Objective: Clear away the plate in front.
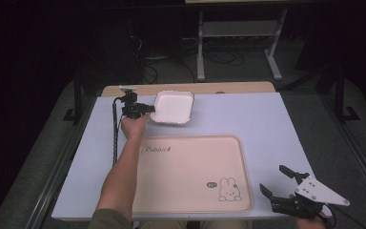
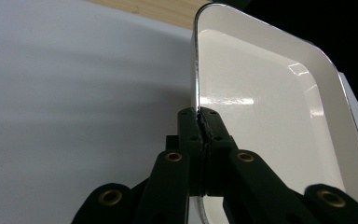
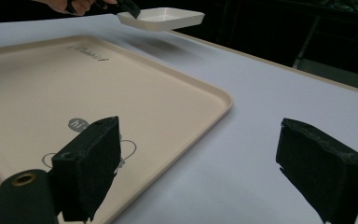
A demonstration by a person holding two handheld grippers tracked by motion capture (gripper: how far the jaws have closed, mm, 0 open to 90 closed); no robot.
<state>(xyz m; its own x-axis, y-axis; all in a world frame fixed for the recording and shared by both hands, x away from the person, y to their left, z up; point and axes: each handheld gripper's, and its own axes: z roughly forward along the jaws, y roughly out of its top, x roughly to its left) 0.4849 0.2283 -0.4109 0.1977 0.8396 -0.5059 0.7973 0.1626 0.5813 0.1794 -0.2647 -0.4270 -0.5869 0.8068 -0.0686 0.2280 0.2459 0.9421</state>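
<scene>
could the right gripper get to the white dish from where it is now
Probably not without a long reach: the right gripper sits open at the table's near right corner, while the white dish is held off the table at the far side by the left gripper, beyond the beige tray.

Dish (image 2: 270,107): glossy white, smooth, glazed look, highlights on inner wall | Tray (image 1: 190,200): matt beige plastic, printed rabbit | Table (image 1: 267,119): matt pale top, bare wood strip at far edge | Left gripper (image 2: 200,116): matt black plastic, brass-coloured pins | Right gripper (image 3: 200,172): rough black pads
</scene>
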